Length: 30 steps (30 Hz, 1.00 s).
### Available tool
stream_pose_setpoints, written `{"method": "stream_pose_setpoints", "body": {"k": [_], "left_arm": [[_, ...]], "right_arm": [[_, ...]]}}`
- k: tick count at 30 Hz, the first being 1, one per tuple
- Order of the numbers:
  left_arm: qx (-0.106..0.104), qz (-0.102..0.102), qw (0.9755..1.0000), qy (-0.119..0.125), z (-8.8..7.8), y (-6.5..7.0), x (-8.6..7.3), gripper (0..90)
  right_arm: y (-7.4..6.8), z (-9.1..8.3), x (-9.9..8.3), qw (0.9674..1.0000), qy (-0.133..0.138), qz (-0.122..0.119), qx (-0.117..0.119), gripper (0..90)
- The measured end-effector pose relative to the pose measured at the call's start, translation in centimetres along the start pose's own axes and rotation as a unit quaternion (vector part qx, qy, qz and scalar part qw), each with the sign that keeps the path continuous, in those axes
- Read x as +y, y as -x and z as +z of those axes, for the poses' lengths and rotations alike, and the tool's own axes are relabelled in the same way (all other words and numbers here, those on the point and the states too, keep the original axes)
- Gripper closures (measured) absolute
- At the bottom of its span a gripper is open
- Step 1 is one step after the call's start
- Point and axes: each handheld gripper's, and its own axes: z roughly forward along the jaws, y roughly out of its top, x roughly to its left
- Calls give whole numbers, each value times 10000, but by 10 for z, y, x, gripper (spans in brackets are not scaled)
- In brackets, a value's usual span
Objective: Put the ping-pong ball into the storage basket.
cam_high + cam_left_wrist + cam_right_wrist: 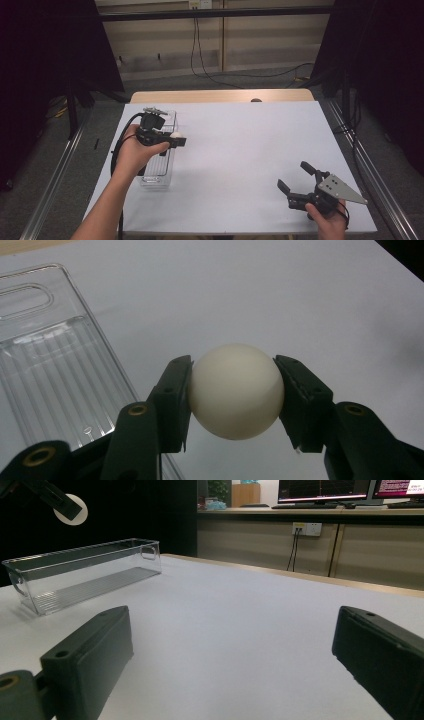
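Ball (236, 391): one, off-white, smooth, matt, round. Held in the left tongs (235, 395), raised clear of the counter (240, 150), just beside the long right-hand wall of the clear bin (159, 150), about level with its rim.

Handling, by judgement: looks light and hollow, like a table-tennis ball; a stiff shell that could dent under a hard squeeze. Smooth and curved, so it may slip or pop out if gripped off centre. Best hold is across its widest line, one jaw on each side, as it sits now, with gentle pressure.

Left tongs: closed on the ball, both jaws touching opposite sides of it.

Clear bin: long, narrow, hard plastic, ribbed floor, a handle slot in each end wall. Nothing lies in it. Stands on the counter below and beside the ball.

Right tongs (295, 184): jaws spread wide, nothing between them, low over the counter, well apart from the bin, toward the person's side.

Counter: white, flat top.
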Motion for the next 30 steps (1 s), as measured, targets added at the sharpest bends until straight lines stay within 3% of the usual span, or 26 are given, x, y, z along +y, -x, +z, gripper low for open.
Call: {"method": "stream_pose_setpoints", "body": {"k": [3, 4, 6, 8, 9, 11, 12, 28, 30], "left_arm": [[50, -143, 9998, 88, 1, -3, -2, 514], [67, -30, 10000, -11, -1, -6, -2, 514], [89, -18, 10000, -5, -1, -10, -3, 513], [111, -114, 9999, 3, -1, -12, -3, 514], [139, -205, 9996, 124, 0, -12, -4, 514], [154, -198, 9996, 109, 1, -14, -5, 513], [136, -72, 9999, -13, 0, -17, -5, 513], [234, -206, 9995, 2, 6, -31, -12, 514], [290, -357, 9988, 156, 7, -30, -14, 513]], "right_arm": [[0, 0, 0, 10000, -4, -2, 1, 24], [1, -1, 0, 10000, -9, 16, -4, 24], [0, 0, 0, 10000, -6, -1, 12, 24], [0, -1, 0, 10000, -7, -11, 25, 24], [0, -1, 0, 10000, -7, -3, 27, 24], [0, -1, 0, 10000, -8, -3, 20, 24], [1, -1, 0, 10000, -10, -11, 26, 24], [1, -1, 1, 10000, 22, -27, 11, 25], [1, -1, 1, 10000, 34, -15, -2, 25]]}}
